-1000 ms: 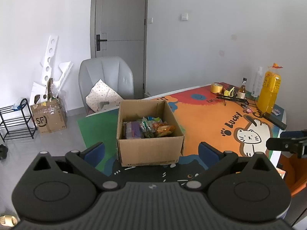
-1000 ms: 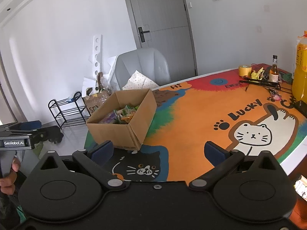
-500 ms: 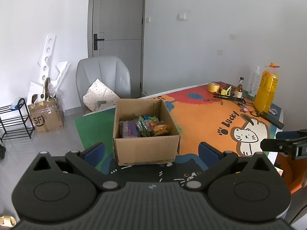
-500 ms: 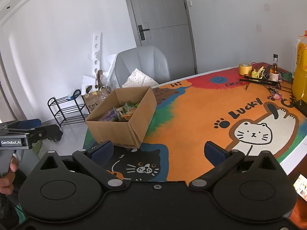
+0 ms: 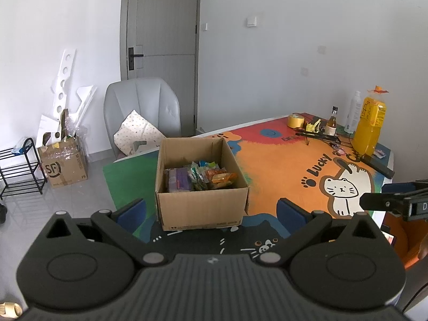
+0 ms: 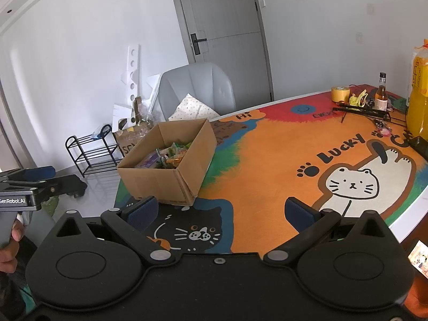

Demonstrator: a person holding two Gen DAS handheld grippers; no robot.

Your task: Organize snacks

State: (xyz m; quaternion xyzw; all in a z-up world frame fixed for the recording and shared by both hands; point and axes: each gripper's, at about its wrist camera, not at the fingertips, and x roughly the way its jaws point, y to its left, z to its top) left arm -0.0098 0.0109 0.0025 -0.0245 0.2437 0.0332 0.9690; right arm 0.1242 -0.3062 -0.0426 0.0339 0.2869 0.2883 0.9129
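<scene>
At nine o'clock of my left-hand view, off the table, a taped shipping carton point(image 5: 64, 164) stands on the floor by a black wire rack point(image 5: 20, 169). My left tongs point(image 5: 211, 212) hang with their blue pads spread wide and nothing between them. Dead ahead at twelve o'clock sits the cardboard box point(image 5: 200, 184), its flaps open, on the near-left part of the cat-print table mat point(image 5: 283, 165). The snacks point(image 5: 200, 178) lie inside it: a purple pack toward the left wall, green and orange wrappers crowded toward the right.

Over the past second my left tongs have drawn back a little, so the box sits lower and smaller in their view; the packets inside have not shifted. My right tongs point(image 6: 222, 212) are likewise spread wide and empty, hovering over the black cat at the mat's near edge, with the box at eleven o'clock of them and little changed.

Further right, at two o'clock, a roll of yellow tape point(image 5: 295, 121), a small brown bottle point(image 5: 331, 125) and a big orange drink bottle point(image 5: 370, 125) stand at the far end of the table.

I see no loose snack on the mat. Snacks gathered in the box fit either a sort that is over or one where they are about to be lifted out; the retreat alone does not settle which.
</scene>
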